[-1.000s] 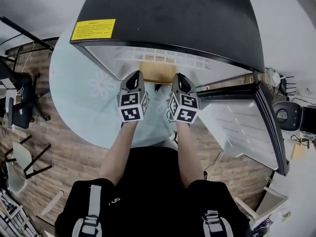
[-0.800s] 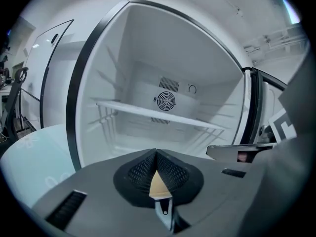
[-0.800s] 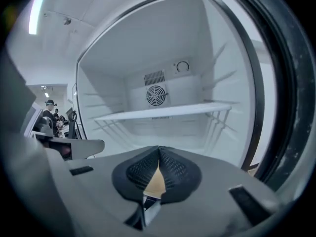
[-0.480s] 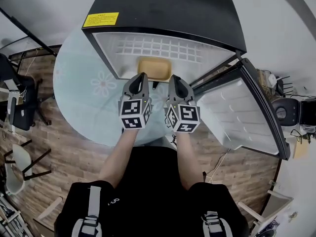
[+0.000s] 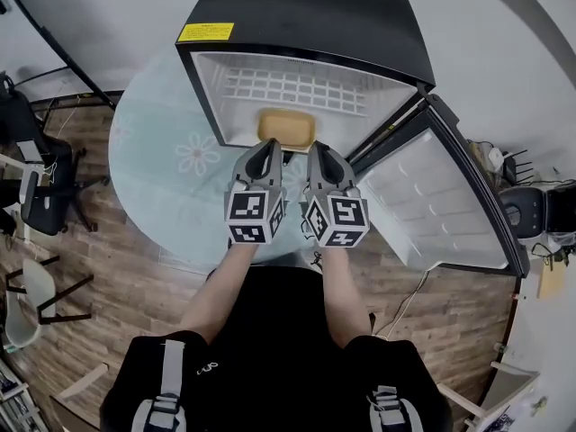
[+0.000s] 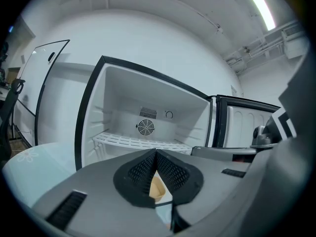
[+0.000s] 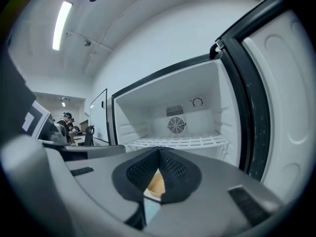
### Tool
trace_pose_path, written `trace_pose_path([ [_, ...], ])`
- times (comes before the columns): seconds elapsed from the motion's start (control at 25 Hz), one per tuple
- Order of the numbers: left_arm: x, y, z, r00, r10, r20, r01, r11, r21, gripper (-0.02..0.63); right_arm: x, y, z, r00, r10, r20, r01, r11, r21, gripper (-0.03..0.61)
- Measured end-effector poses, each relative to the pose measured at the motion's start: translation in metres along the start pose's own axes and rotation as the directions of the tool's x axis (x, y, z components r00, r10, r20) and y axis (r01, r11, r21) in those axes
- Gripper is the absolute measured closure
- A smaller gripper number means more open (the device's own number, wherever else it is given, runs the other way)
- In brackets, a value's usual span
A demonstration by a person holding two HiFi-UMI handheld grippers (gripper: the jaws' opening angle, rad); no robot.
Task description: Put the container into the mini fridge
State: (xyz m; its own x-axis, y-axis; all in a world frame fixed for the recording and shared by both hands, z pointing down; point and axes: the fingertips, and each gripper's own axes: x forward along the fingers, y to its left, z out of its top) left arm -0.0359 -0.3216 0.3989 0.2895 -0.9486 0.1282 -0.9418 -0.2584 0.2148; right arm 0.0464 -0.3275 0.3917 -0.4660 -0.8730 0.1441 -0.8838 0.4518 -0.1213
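Tan, shallow, round-cornered container is in neither gripper. Nearest me, the left grey gripper with its marker cube has its black ribbed pads pressed together at the tips, with nothing between them. The right grey gripper is clenched the same way and is also empty. Through the slit under each pair of pads I see only a sliver of the tan container beyond.

Both grippers sit side by side with their noses just short of the container's near edge. I cannot tell whether either one touches it.

The container lies on the floor of the black mini fridge with the white interior. It is right at the front of the opening, below the white wire shelf. Farther back, the round fan grille shows on the rear wall. The fridge door hangs wide open to my right. The fridge seems to stand on a round, pale glass table with a flower print.

I judge the placing nearly done, but the container looks to be sitting close to the front lip.

- Swinging the door shut now could catch the container's near edge, so the door jams or the container skews.
- Nudging it deeper with clenched noses could go badly if I push off-centre. It might spin, or ride up and tip.
- Reaching across for the door with the right gripper could clip the left one, as they are so close together.
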Motion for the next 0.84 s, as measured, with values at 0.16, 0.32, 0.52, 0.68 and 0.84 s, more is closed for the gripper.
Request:
trace_pose_path([
  [0.16, -0.011, 0.000, 0.002, 1.000, 0.016, 0.014, -0.016, 1.000, 0.003, 0.614, -0.009, 0.009, 0.001, 1.000, 0.019, 0.008, -0.019, 1.000, -0.010, 0.574],
  [0.32, -0.019, -0.001, 0.002, 0.999, 0.024, 0.027, -0.025, 1.000, 0.004, 0.614, -0.015, 0.016, 0.003, 0.999, 0.035, 0.014, -0.035, 0.999, -0.020, 0.574],
  [0.52, -0.023, -0.003, 0.003, 0.999, 0.029, 0.034, -0.029, 1.000, 0.003, 0.614, -0.020, 0.018, 0.007, 0.999, 0.043, 0.021, -0.043, 0.998, -0.036, 0.574],
  [0.68, -0.022, -0.008, 0.001, 0.999, 0.023, 0.034, -0.023, 1.000, 0.006, 0.614, -0.023, 0.013, 0.008, 0.999, 0.039, 0.025, -0.038, 0.998, -0.040, 0.574],
  [0.84, -0.022, -0.015, -0.001, 0.999, 0.021, 0.026, -0.021, 1.000, 0.006, 0.614, -0.029, 0.009, 0.006, 0.999, 0.040, 0.022, -0.039, 0.998, -0.038, 0.574],
])
